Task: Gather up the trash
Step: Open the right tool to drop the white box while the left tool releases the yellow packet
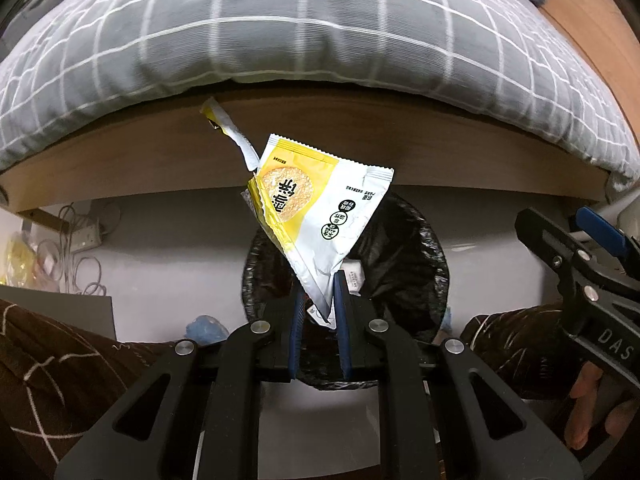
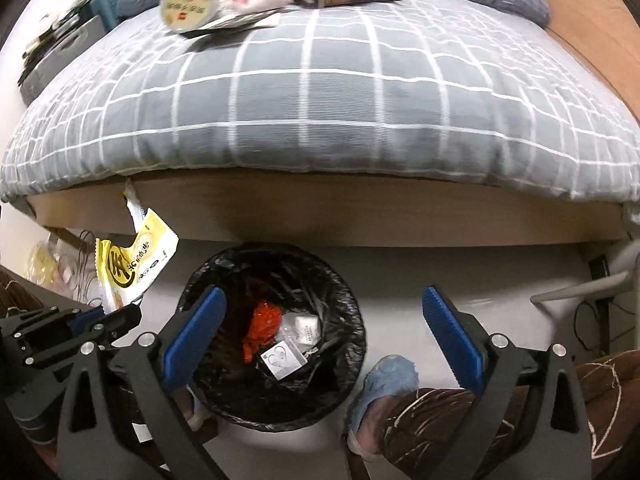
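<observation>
Left wrist view: the left hand-held gripper (image 1: 318,304) has its blue pads nearly pressed together, pinching the lower corner of a yellow-and-white wrapper (image 1: 316,204). The wrapper stands up above the bin (image 1: 420,248), which is lined with a black bag and sits on the floor by the bed (image 1: 320,40). The right hand-held gripper (image 1: 576,260) shows at the right edge.

Right wrist view: the right hand-held gripper (image 2: 320,332) is spread wide and holds nothing, its pads either side of the bin (image 2: 344,360). Inside lie red trash (image 2: 262,326) and white packets (image 2: 284,358). The wrapper (image 2: 132,264) is left of the bin's rim, held by the left hand-held gripper (image 2: 102,318).
</observation>
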A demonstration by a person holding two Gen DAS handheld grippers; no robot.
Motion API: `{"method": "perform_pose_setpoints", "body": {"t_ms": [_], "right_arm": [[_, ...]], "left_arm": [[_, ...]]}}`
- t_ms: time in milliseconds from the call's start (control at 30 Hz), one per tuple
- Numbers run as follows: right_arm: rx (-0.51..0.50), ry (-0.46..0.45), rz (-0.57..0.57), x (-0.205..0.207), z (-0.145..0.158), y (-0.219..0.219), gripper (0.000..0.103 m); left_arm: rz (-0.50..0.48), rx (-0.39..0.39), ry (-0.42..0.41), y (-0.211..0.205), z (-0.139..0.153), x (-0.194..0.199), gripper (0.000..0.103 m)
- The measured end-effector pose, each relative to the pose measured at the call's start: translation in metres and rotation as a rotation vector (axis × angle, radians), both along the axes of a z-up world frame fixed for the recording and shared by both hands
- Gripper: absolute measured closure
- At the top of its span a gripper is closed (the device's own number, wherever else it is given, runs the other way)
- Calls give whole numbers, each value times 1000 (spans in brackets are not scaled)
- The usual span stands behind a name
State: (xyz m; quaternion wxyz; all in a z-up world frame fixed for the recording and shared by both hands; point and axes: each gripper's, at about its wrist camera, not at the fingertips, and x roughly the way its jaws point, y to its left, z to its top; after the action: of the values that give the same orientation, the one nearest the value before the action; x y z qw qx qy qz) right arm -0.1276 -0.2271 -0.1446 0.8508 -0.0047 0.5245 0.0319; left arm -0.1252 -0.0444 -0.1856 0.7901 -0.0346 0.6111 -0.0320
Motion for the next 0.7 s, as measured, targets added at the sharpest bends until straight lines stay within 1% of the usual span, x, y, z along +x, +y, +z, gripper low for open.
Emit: {"method": "perform_pose_setpoints", "body": {"t_ms": [167, 267, 500, 600, 667, 700], "right_arm": [[-1, -4, -38, -3, 0, -15, 8], [-1, 3, -58, -3, -1, -25, 8], [-9, 15, -70, -3, -4, -26, 8], [-9, 12, -63, -3, -3, -24, 8], [-16, 9, -60, -3, -3, -22, 8], [-17, 9, -60, -3, -3, -22, 8]], "left_arm": [[-25, -3, 8, -21, -2, 3, 89], [-35, -4, 18, -27, -5, 3, 89], [-46, -18, 39, -30, -17, 0, 85], [-48, -10, 37, -31, -16, -1, 74], [-44, -9, 36, -31, -16, -1, 63], [-42, -9, 34, -31, -15, -1, 61]]}}
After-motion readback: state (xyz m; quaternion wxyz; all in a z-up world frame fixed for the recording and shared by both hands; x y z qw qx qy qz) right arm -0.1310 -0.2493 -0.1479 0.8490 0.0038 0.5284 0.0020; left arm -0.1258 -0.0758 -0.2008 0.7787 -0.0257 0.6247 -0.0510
